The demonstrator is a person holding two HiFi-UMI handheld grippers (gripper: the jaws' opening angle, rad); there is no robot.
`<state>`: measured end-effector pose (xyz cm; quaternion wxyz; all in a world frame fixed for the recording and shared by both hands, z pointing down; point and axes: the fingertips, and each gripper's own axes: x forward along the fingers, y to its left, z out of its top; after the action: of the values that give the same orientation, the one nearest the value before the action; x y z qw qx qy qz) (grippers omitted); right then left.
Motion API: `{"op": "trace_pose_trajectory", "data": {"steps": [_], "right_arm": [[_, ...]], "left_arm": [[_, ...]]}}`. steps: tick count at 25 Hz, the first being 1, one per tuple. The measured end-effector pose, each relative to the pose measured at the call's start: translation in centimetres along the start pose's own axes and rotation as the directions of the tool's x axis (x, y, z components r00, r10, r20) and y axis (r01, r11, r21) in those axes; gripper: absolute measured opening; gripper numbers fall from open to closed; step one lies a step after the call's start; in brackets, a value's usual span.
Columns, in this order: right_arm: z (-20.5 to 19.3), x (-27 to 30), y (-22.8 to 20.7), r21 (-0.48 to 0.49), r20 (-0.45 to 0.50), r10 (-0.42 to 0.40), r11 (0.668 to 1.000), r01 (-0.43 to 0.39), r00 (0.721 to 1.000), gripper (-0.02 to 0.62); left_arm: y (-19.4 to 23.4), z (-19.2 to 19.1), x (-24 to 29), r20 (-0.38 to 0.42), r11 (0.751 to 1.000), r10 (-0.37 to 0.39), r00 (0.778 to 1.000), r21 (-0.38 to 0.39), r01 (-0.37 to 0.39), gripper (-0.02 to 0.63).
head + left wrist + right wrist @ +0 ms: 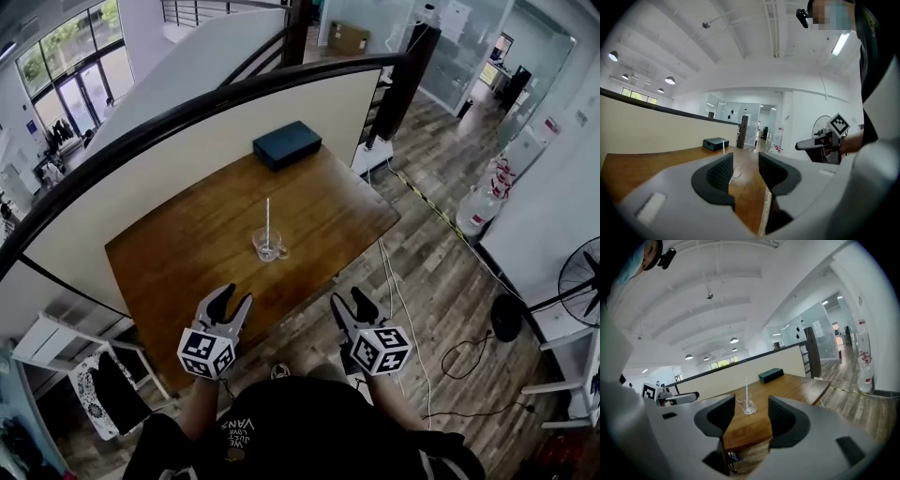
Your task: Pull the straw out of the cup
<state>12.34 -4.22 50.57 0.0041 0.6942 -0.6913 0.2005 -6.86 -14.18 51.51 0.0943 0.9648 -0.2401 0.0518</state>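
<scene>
A clear glass cup stands near the middle of the wooden table, with a white straw upright in it. My left gripper hovers at the table's near edge, open and empty. Off the table's near right side, my right gripper is open too, holding nothing. In the right gripper view the cup and straw show ahead between the fingers, well apart from them. The left gripper view shows the cup partly hidden behind a finger.
A dark blue box lies at the table's far end beside a cream partition wall with a black rail. A chair stands at the left, a fan and cables on the wooden floor at the right.
</scene>
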Motion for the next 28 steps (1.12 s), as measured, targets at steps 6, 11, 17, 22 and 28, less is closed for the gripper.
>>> {"op": "trace_pose_trajectory", "data": {"steps": [6, 11, 17, 22, 28], "right_arm": [[0.1, 2.3, 0.1, 0.01, -0.02, 0.015, 1.0, -0.015, 1.0, 0.19], [0.5, 4.7, -0.6, 0.003, -0.041, 0.046, 0.999, -0.046, 0.998, 0.19], [2.1, 8.0, -2.5, -0.018, -0.057, 0.105, 0.994, -0.107, 0.993, 0.19], [3.0, 10.3, -4.0, -0.034, -0.106, 0.176, 0.983, -0.181, 0.979, 0.19], [3.8, 13.6, -5.7, -0.055, -0.165, 0.256, 0.962, -0.268, 0.953, 0.19]], "left_arm": [[1.3, -0.7, 0.5, -0.014, 1.0, 0.015, 1.0, -0.025, -0.015, 0.155], [2.7, -1.2, 1.5, -0.021, 0.997, 0.056, 0.998, -0.049, -0.057, 0.155], [4.3, -0.8, 3.6, -0.026, 0.989, 0.135, 0.99, -0.057, -0.136, 0.155], [4.5, -0.4, 5.9, -0.039, 0.979, 0.194, 0.98, -0.062, -0.196, 0.155], [5.9, -0.4, 9.4, -0.056, 0.961, 0.269, 0.962, -0.058, -0.272, 0.155]]}}
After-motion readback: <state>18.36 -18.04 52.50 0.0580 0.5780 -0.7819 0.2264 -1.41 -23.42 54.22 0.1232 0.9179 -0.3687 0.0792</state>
